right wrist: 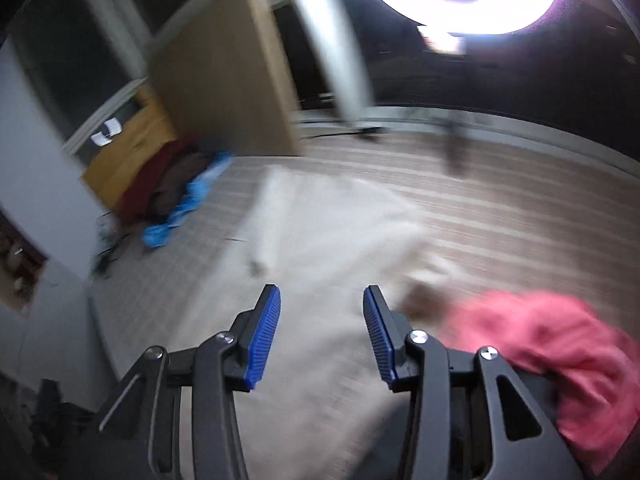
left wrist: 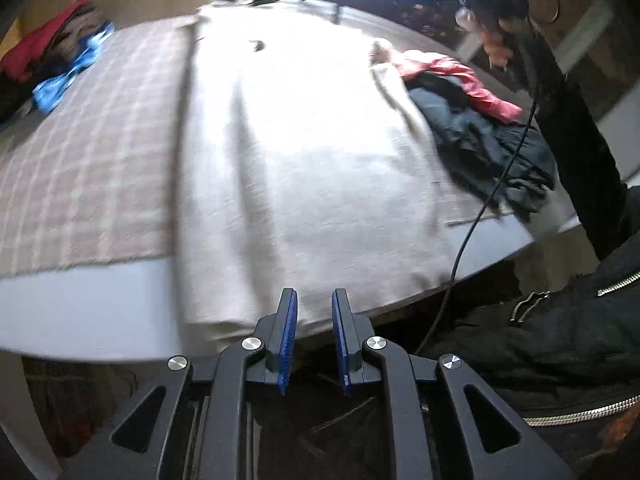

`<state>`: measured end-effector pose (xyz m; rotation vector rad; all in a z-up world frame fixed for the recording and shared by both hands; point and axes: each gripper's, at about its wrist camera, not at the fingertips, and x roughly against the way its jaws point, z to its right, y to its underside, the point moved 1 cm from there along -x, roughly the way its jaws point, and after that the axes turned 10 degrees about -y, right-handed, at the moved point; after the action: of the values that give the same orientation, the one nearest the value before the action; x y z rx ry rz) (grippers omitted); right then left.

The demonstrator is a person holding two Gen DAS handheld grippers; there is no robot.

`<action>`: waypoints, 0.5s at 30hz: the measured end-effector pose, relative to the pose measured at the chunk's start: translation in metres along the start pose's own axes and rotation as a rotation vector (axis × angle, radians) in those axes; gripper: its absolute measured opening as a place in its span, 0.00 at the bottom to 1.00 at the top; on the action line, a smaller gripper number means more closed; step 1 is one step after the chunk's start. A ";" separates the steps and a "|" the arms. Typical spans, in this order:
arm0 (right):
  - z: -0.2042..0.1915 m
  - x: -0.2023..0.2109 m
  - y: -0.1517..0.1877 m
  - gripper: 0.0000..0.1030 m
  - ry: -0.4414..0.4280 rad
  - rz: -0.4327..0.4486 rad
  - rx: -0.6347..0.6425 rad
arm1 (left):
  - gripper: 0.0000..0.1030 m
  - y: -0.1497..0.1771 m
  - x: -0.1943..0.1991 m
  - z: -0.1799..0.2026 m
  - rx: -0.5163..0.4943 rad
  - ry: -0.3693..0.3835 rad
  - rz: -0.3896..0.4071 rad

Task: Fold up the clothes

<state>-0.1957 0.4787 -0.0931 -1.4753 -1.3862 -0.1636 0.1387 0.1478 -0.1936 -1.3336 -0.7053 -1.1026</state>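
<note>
Writing or labels: none legible in either view, and the right wrist view is heavily blurred.

Left wrist view, from the left: a heap of clothes [left wrist: 60,60], red, brown and blue, sits at the far left edge of the table [left wrist: 80,308]. A checked cloth [left wrist: 92,160] covers the table beside it. A cream garment [left wrist: 300,160] lies flat along the middle, its near hem hanging over the table edge. The left gripper [left wrist: 314,304] hovers just above that hem, jaws narrowly apart with nothing between them. To the right lie a pink garment [left wrist: 452,76] and a dark garment [left wrist: 488,148], touching each other. A black cable [left wrist: 480,208] crosses them. Only this view shows the dark garment, the cable and the person's black zipped jacket [left wrist: 560,340].

Right wrist view: the right gripper [right wrist: 322,304] stands open and empty above the cream garment, the pink garment at its right. Only this view shows a ring light [right wrist: 460,0] overhead.
</note>
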 end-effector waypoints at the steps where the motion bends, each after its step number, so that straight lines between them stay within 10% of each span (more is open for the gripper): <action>1: 0.014 0.007 0.009 0.41 0.027 -0.009 -0.031 | 0.16 -0.003 -0.005 0.010 -0.028 0.014 -0.002; 15: 0.053 0.019 0.106 0.41 0.077 -0.077 -0.211 | 0.23 -0.097 -0.066 0.134 -0.330 0.167 0.011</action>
<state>-0.1338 0.5538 -0.1638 -1.5710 -1.3971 -0.4230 0.0504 0.3031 -0.1942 -1.4973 -0.4034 -1.3447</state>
